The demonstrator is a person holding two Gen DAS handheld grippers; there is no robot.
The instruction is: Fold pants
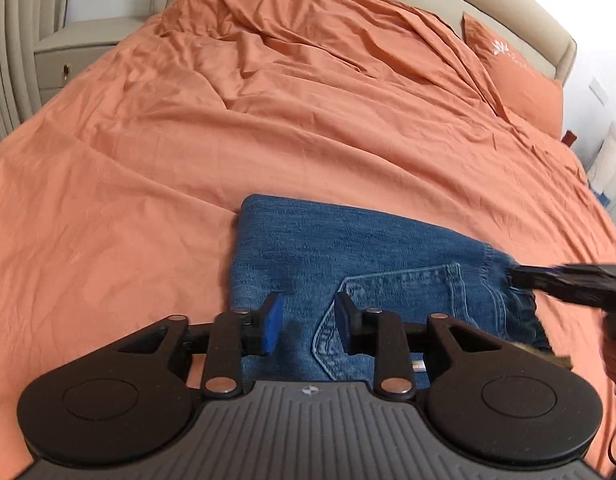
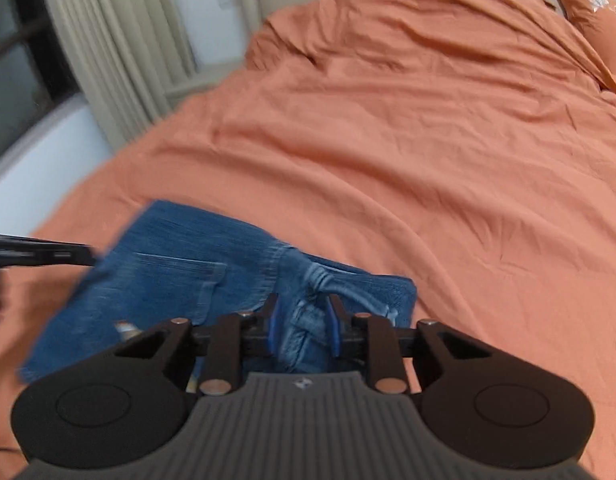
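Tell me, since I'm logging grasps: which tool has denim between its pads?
The right tool: bunched jeans fill its gap. The left tool hovers open above them.

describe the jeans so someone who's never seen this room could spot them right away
A bed covered in a rumpled orange sheet fills the room. Near its front edge, by the two grippers, lie the folded blue jeans. They are the only blue denim there, with a stitched back pocket facing up.

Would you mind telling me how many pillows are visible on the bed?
1: an orange pillow at the bed's far right corner by the headboard. Others may be hidden under the duvet.
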